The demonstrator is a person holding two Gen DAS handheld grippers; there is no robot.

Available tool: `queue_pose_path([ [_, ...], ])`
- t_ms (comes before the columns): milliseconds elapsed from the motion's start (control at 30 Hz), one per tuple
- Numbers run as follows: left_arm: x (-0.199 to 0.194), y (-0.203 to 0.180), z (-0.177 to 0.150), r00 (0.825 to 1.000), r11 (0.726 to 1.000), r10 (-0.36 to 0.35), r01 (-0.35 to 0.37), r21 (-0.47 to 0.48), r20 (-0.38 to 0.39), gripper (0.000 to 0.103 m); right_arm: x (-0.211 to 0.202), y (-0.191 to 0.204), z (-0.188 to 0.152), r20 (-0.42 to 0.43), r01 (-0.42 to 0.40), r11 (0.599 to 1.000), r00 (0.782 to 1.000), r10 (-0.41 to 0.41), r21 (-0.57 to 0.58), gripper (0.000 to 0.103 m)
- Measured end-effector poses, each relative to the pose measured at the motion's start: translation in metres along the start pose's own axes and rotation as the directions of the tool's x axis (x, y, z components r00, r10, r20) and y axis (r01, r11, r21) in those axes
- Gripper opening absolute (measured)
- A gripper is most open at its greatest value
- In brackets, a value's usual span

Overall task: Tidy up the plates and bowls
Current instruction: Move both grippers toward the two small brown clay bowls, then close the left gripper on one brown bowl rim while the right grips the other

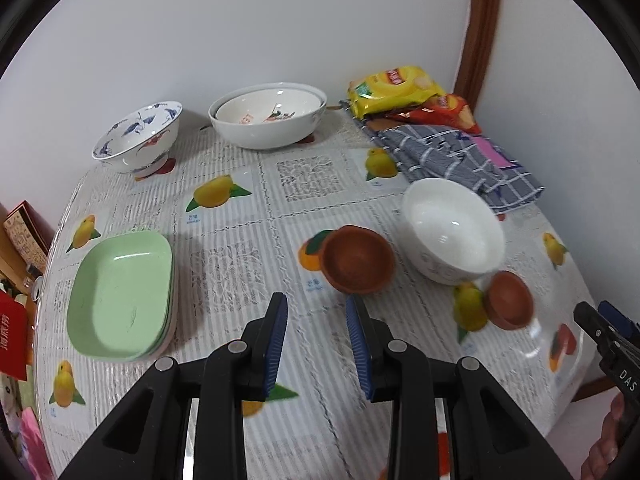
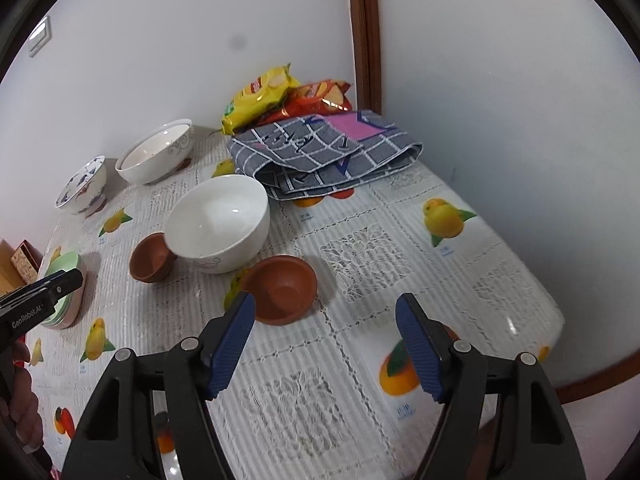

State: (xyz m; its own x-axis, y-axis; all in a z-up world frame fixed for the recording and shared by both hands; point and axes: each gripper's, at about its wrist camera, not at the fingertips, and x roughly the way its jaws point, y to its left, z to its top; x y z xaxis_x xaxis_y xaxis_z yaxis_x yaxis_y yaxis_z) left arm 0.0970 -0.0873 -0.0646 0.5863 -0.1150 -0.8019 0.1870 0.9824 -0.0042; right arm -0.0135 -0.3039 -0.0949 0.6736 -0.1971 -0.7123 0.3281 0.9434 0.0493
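Left tool point(image 1: 316, 344) parted narrowly, gripped nothing, hovered near a brown bowl point(image 1: 357, 258). Right tool point(image 2: 326, 346) gaped wide, empty, beside another brown bowl point(image 2: 280, 290) on the counter point(image 2: 440, 280).

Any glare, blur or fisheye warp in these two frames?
Left wrist: strong fisheye, black corners, table edge bows; white bowl and right brown bowl slightly blurred; soft highlights in white bowl. Right wrist: same warp, door trim curves; glare on tablecloth near the right edge; a dark smudge on the wall.
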Motion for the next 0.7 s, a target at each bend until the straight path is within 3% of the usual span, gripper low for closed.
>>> queue_pose_path([
  [100,0.019,0.003,0.006,1.0,1.0,-0.001,0.001,-0.001,-0.026,0.029,0.021,0.0,0.003,-0.018,-0.009,1.0,1.0,0.009,0.011,0.073],
  [233,0.044,0.006,0.012,0.999,1.0,0.01,-0.01,-0.008,-0.054,0.043,0.047,-0.002,0.005,-0.053,-0.023,0.999,0.998,0.025,0.044,0.073],
  [700,0.11,0.005,0.028,0.992,0.999,-0.039,0.036,-0.029,-0.122,0.043,0.107,-0.003,0.001,-0.133,-0.038,0.996,0.99,0.048,0.075,0.051],
])
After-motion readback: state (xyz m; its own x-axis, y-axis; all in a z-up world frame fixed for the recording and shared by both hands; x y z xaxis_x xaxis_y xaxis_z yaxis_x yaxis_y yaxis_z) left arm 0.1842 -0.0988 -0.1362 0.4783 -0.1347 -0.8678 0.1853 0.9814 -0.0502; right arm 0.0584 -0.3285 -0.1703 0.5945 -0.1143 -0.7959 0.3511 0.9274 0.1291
